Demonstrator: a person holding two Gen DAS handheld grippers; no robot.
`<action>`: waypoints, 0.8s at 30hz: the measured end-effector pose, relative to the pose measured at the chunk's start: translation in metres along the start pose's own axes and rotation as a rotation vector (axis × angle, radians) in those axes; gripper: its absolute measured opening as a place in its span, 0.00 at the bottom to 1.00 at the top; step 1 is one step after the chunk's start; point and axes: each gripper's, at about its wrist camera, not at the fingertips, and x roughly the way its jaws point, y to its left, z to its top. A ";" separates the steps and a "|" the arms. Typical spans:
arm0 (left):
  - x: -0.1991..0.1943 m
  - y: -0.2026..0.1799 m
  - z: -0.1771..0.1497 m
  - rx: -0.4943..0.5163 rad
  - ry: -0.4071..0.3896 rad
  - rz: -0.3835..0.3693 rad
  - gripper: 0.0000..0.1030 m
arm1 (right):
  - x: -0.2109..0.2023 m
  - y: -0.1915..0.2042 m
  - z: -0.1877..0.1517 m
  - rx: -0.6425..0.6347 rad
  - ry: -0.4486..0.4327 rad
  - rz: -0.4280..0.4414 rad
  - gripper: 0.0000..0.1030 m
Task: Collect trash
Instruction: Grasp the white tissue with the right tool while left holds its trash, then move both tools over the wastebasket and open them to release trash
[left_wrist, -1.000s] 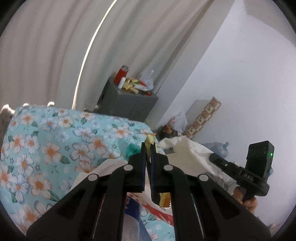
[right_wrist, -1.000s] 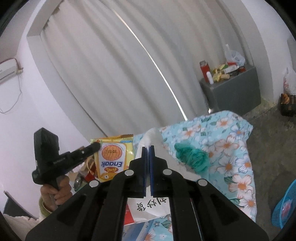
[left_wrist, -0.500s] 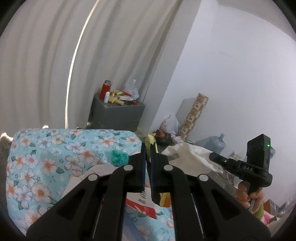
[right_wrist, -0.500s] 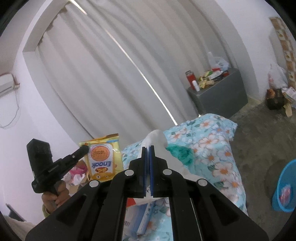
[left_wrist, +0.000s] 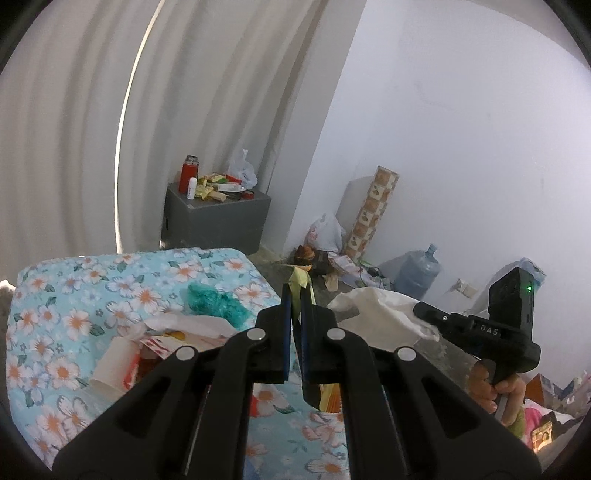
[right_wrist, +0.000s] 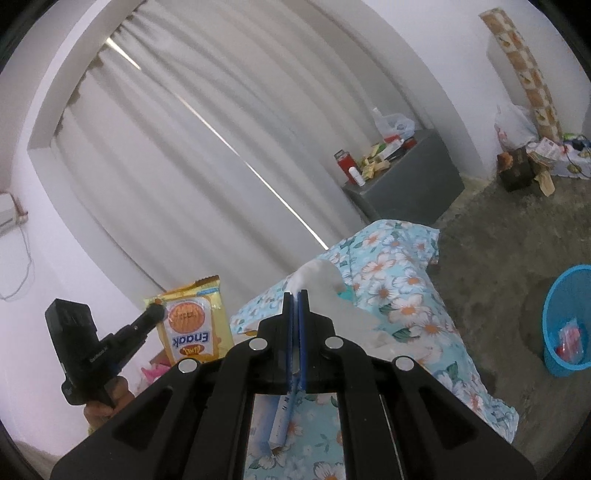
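Left tool (left_wrist: 294, 295): jaws nearly shut, pinching a yellow wrapper (right_wrist: 192, 325) by 1 edge – in the right wrist view the packet hung flat and upside down from the tip, print facing the camera.
Why so held: an edge pinch probably kept the flat packet clear of the bed and free to fall once let go.
Right tool (right_wrist: 295, 299): jaws pressed together on a white paper (left_wrist: 380, 314) – a crumpled wad bulged past the tips, and in the left wrist view it draped from the tool's nose.
Why so held: soft paper squashes thin, so the jaws closed almost fully and still kept it.
Hands: 1 tool in each, gripped by the handle; fingers showed under both bodies.
Bed (left_wrist: 55, 332): floral sheet, with litter lying on it – a teal wad (left_wrist: 214, 302), white paper and red-printed packaging near the left tool.
Bin (right_wrist: 569, 317): blue basket on the floor, well apart from the bed at the right edge of the right wrist view; some red-and-white rubbish sat inside.
Task's things: 2 pieces were lifted off the bed, 1 per tool; neither was over the bin yet.
Stage, as judged: carrying toward the bin, with more litter left on the bed for later trips.
Risk, as judged: the wrapper hung from a small bite and could slip if swung.
Backdrop: a grey cabinet (left_wrist: 218, 218) with bottles and packets on top stood by the curtain – not part of this carry.
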 end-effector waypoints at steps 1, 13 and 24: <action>0.002 -0.003 0.000 -0.001 0.001 -0.001 0.02 | -0.002 -0.003 0.000 0.007 -0.004 -0.001 0.03; 0.054 -0.054 -0.009 0.022 0.055 -0.053 0.02 | -0.038 -0.046 0.002 0.078 -0.082 -0.024 0.03; 0.115 -0.101 -0.018 0.079 0.139 -0.087 0.02 | -0.063 -0.092 0.000 0.156 -0.150 -0.057 0.03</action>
